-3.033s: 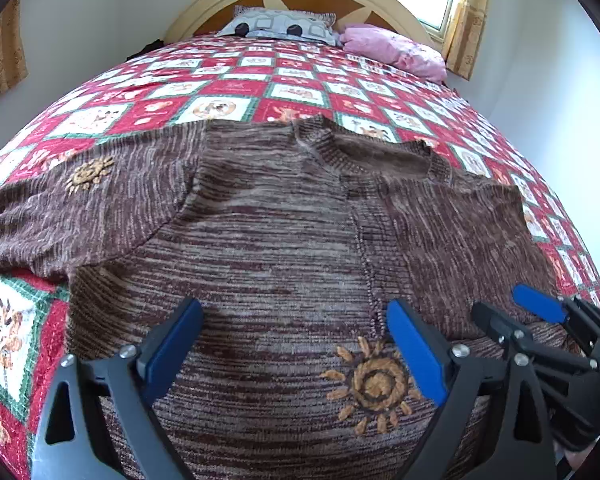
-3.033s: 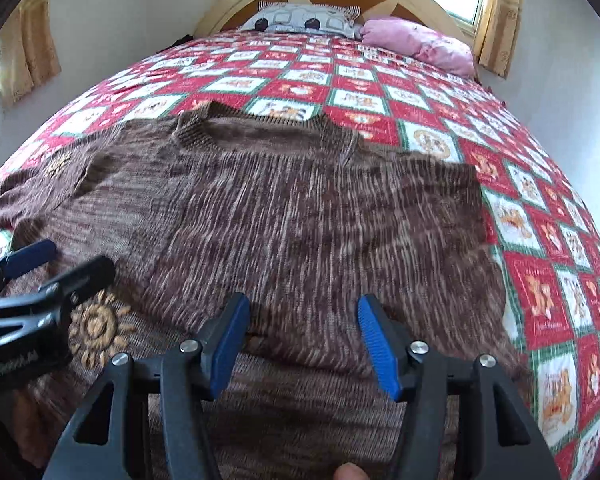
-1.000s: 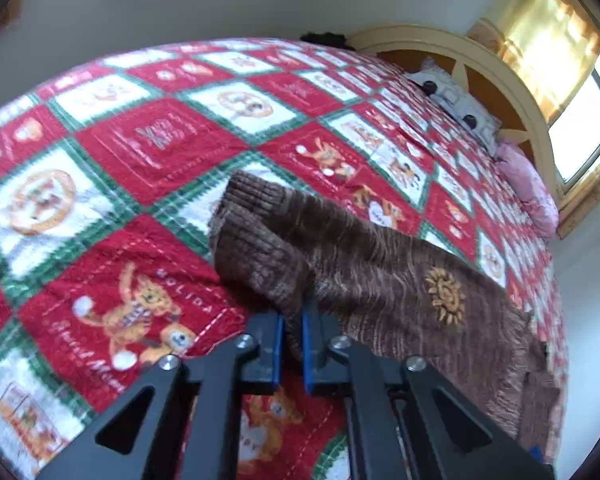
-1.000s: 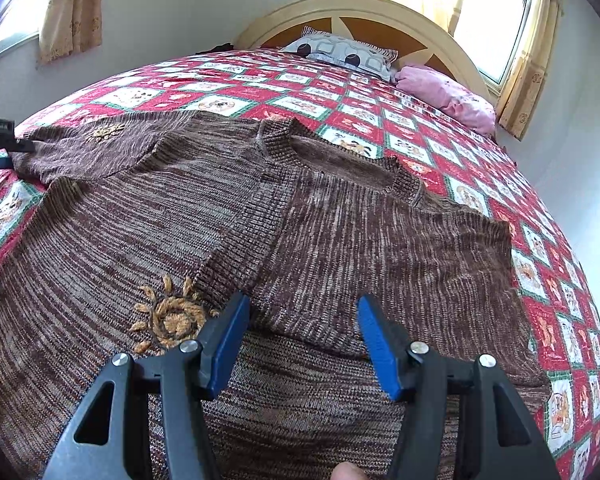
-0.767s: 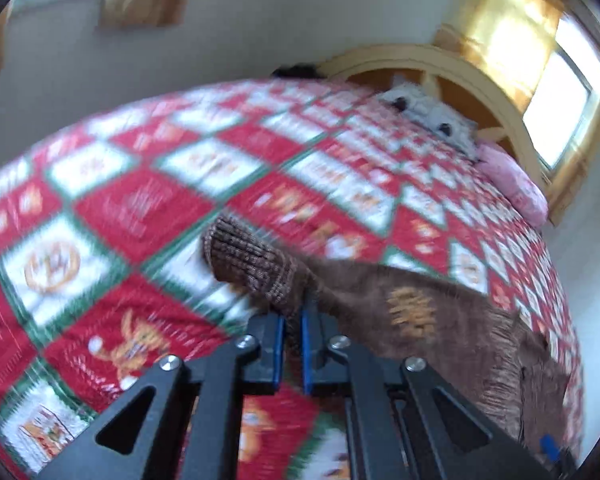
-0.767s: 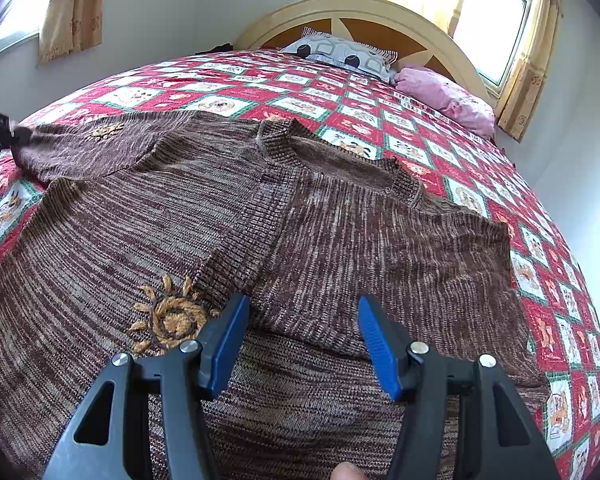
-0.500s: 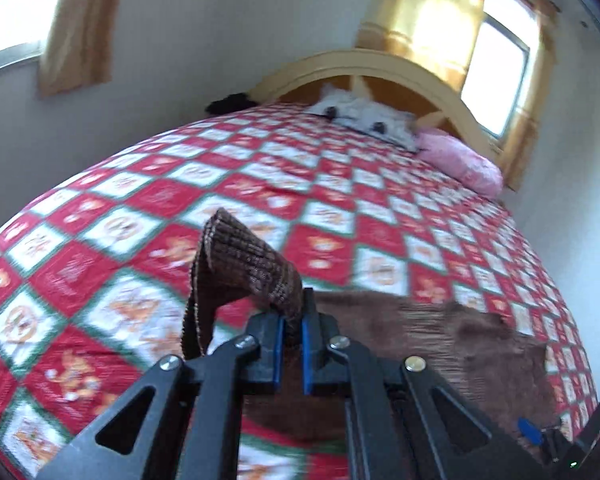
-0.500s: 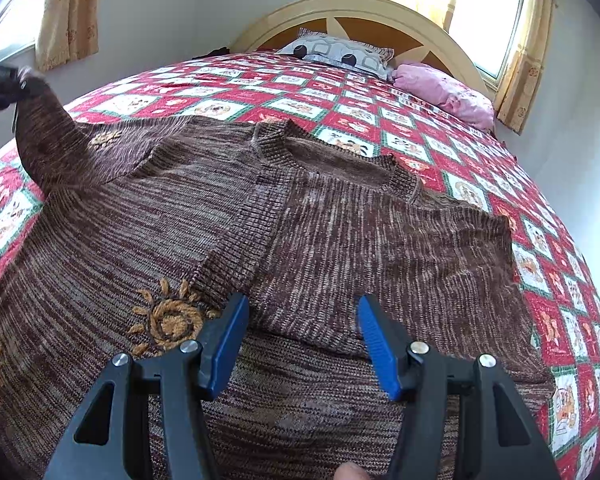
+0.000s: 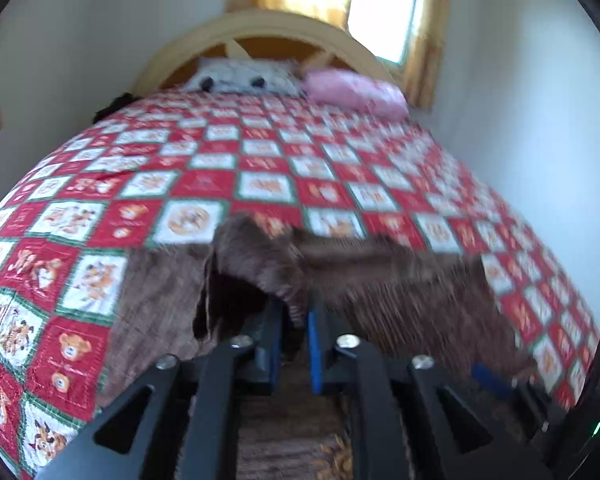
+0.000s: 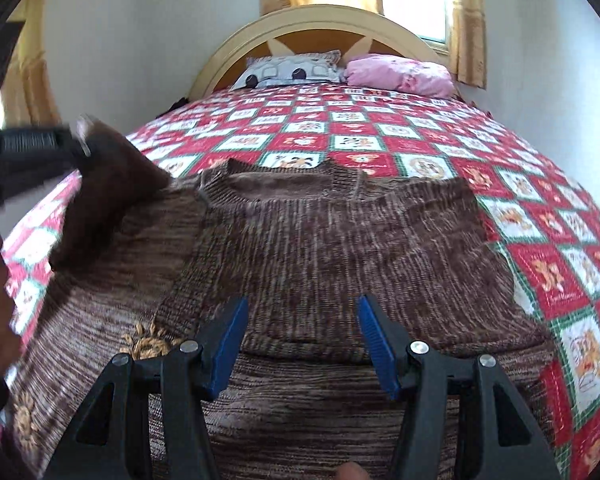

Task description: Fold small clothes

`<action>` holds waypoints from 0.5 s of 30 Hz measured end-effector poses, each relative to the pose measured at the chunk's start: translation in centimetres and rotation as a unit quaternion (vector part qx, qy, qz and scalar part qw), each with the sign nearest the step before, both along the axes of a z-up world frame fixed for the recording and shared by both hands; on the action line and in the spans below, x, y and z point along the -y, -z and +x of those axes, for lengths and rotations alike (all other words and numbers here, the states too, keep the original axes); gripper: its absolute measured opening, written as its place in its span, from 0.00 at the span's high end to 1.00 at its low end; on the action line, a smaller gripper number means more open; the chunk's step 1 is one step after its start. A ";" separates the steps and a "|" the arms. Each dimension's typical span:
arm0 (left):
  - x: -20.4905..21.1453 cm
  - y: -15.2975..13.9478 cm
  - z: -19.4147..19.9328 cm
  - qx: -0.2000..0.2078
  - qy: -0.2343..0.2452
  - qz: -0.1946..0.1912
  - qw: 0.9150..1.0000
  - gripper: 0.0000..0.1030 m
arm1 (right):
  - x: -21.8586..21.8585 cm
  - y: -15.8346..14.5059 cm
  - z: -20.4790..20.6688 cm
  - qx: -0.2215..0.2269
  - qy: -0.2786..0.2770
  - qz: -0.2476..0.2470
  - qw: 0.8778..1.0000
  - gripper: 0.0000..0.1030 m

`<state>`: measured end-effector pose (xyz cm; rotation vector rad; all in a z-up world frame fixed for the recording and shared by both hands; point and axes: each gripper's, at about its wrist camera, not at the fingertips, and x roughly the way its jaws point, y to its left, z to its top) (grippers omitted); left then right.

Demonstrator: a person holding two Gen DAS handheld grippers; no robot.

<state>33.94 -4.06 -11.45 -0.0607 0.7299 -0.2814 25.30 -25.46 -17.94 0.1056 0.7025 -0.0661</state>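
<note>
Up off the quilt (image 10: pixel 440 148), the sweater's left sleeve (image 10: pixel 112 184) hangs pinched in the left tool (image 9: pixel 294 320) — the sweater (image 10: pixel 320 240) itself lies flat on the near bed. Right tool (image 10: pixel 300 340) hovers agape over its hem — bare quilt beyond the collar and right edge.

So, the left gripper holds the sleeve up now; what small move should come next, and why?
Probably carry the raised sleeve across the brown knitted sweater and lay it on the chest. The left gripper is shut on it, and the right gripper hovers open above the body.
</note>
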 end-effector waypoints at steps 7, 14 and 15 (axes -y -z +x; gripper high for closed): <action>-4.3 -0.3 -2.5 0.045 -0.044 0.036 0.997 0.26 | 0.3 0.3 0.5 -0.007 -0.001 0.012 1.000 0.44; -8.7 5.0 0.1 -0.023 -0.153 0.167 0.974 0.25 | 0.5 0.3 0.6 -0.009 -0.028 0.043 0.999 0.44; -8.9 5.9 0.3 -0.049 -0.146 0.158 0.975 0.25 | 0.4 0.0 0.5 -0.006 -0.039 0.050 0.998 0.44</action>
